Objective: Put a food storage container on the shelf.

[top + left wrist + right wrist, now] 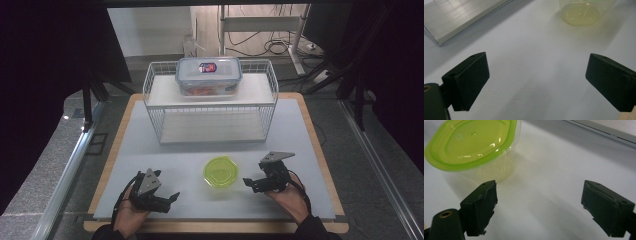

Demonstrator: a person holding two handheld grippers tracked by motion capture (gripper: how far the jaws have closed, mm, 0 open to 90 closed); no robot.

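- The green-lidded tub stands upright on the white mat, lid on, just in front of the wire rack; taking the rack as the landmark, the tub sits before the middle of its open front, nearer the person than the rack's lower shelf; my guess is that it stands there because it is the thing in hand, and the rack's lower shelf is free to take it.
- The right gripper lies just to the right of the tub and, like it, in front of the rack; its jaws stand released and wide apart with nothing but bare mat between them; in the right gripper view the tub is beyond and beside the left-hand pad, apart from it, so the tub is not grasped.
- The left gripper rests on the other side of the tub, farther from the rack's front and well apart from the tub; its jaws are likewise spread open over bare mat; the tub's pale base shows far ahead of them in the left gripper view; it looks like a waiting hand, kept clear of the other's work.
- On the rack's top shelf stands a clear box with a blue-rimmed lid, clipped shut, with something red inside; it sits toward the back, out of reach of either claw.
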